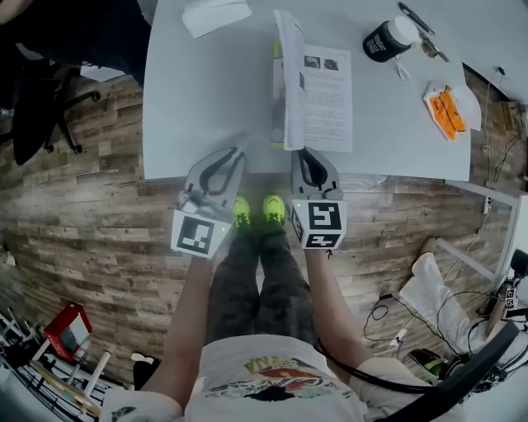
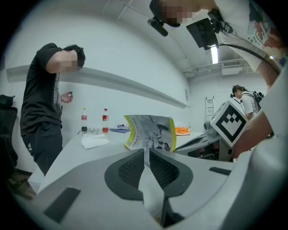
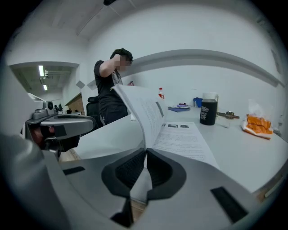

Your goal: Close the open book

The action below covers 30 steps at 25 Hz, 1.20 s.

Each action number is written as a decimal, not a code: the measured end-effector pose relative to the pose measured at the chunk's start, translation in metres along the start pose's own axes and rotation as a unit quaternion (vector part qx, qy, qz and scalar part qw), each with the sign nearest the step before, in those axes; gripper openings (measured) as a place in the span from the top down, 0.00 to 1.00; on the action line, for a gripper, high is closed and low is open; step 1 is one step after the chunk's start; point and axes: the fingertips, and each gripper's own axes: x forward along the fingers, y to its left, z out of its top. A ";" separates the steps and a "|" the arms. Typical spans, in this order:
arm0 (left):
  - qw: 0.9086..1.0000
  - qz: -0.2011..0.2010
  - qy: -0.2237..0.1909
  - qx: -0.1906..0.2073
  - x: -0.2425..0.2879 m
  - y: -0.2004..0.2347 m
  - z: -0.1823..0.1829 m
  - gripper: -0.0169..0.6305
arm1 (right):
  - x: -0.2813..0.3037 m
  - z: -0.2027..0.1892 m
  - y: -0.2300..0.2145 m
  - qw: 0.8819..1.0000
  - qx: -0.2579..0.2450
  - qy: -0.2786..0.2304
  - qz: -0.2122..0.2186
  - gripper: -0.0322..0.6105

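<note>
An open book (image 1: 327,97) lies on the white table (image 1: 206,99), its right-hand printed page flat. A sheaf of its left-hand pages (image 1: 289,74) stands upright, and in the left gripper view its yellow-edged cover (image 2: 150,132) faces me. My right gripper (image 1: 306,155) is at the book's near edge, shut on the bottom edge of the raised pages (image 3: 141,114), which rise straight from the right gripper's (image 3: 146,152) tips. My left gripper (image 1: 234,155) hovers over the table's front edge, left of the book, shut and empty. In its own view the left gripper (image 2: 146,152) points at the cover.
A black jar with a white lid (image 1: 388,39), pens (image 1: 417,18) and an orange packet (image 1: 447,110) lie at the table's right. White paper (image 1: 216,14) lies at the far edge. A person in black (image 2: 42,112) stands beside the table, by an office chair (image 1: 33,99). Two bottles (image 2: 105,120) stand far back.
</note>
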 end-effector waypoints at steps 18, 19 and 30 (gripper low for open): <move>1.000 -0.024 0.007 -0.009 0.014 -0.022 0.046 0.95 | -0.001 -0.027 -0.026 0.987 0.135 0.082 0.019 0.90; 0.999 -0.026 0.009 -0.016 0.013 -0.023 0.047 0.95 | -0.005 -0.028 -0.027 0.987 0.132 0.088 0.017 0.90; 0.998 -0.046 0.025 -0.027 -0.003 -0.043 0.087 0.95 | -0.057 0.027 -0.017 0.992 0.080 0.044 0.083 0.90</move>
